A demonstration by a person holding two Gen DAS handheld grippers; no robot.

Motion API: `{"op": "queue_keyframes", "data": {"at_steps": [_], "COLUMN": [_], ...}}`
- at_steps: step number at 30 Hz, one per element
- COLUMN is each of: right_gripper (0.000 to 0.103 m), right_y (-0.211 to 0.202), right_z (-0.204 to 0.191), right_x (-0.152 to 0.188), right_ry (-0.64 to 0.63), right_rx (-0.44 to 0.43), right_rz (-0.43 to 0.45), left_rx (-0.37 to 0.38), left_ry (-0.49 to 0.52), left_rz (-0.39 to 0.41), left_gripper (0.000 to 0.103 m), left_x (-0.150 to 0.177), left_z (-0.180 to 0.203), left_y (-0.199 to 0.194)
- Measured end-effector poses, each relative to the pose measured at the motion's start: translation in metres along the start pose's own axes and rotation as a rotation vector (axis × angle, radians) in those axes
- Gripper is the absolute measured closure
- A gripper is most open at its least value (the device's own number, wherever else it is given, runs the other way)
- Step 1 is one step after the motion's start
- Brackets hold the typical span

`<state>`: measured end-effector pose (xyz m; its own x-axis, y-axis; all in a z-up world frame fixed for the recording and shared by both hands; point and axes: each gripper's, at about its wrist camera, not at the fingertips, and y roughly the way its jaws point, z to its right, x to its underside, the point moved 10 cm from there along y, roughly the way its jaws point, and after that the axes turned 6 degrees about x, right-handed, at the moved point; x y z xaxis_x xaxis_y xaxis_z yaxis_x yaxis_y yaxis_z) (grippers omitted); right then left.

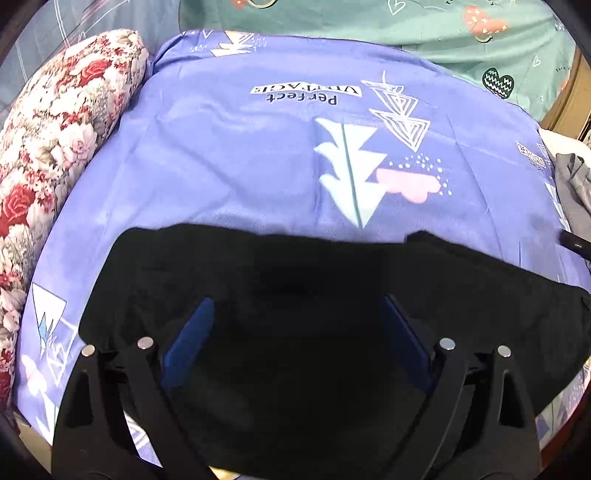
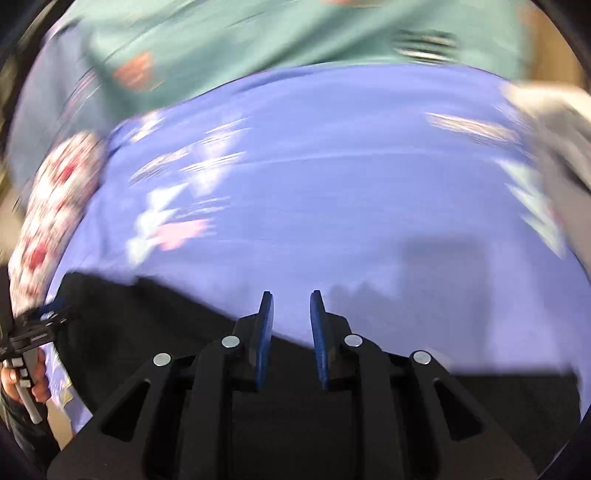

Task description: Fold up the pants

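item: black pants [image 1: 295, 295] — lying flat on the purple printed bedsheet [image 1: 221, 166], at the near edge of the bed. taken from the white tree print [image 1: 349, 173] at the sheet's middle, the pants sit just below it, towards the wrist cameras; their far edge stops a little short of the print's tip.

axis and heading: the visible long axis runs side to side across the bed, roughly level in the left wrist view, with the far edge slightly ragged and a small bump right of the print. which end is the waistband and which the cuffs cannot be told — the cloth is too dark to show seams. judged already doubled at least once, since the shape is a broad slab, not two legs.

left gripper [image 1: 299, 339]: jaws wide apart, blue pads either side of bare cloth, pressing nothing. judged to hover over the pants so it can release or smooth them without dragging.

right gripper [image 2: 291, 339]: pads close together but with a clear gap, nothing between them; it hangs over the pants' edge where black meets purple, right of the print. the view is streaked with blur.

surrounds: floral pillow [image 1: 55, 147] left of the print, green heart-print bedding [image 1: 406, 29] beyond it, grey garment [image 1: 576, 177] at the far right.
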<state>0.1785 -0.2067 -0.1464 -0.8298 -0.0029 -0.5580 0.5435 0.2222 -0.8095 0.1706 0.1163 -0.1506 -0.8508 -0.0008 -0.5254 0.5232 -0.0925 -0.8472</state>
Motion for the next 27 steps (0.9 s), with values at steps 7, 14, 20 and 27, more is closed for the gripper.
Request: {"op": "queue_keyframes", "data": {"at_steps": [7, 14, 20, 27], "right_gripper": [0.081, 0.082, 0.083, 0.082], "right_y": [0.065, 0.109, 0.113, 0.098], "right_z": [-0.13, -0.172, -0.182, -0.186], "right_x": [-0.008, -0.01, -0.008, 0.005], "right_ry": [-0.278, -0.33, -0.384, -0.462], "right_rx": [-0.119, -0.133, -0.131, -0.168], "right_rz": [-0.112, -0.182, -0.174, -0.148], "left_rx": [-0.031, 0.012, 0.009, 0.034], "left_ry": [-0.065, -0.142, -0.122, -0.124], "left_rz": [-0.057, -0.1, -0.089, -0.086], "left_gripper": [0.011, 0.01, 0.01, 0.01], "left_x": [0.016, 0.041, 0.055, 0.062], "left_z": [-0.029, -0.044, -0.045, -0.049], "left_y": [0.017, 0.025, 0.019, 0.013]}}
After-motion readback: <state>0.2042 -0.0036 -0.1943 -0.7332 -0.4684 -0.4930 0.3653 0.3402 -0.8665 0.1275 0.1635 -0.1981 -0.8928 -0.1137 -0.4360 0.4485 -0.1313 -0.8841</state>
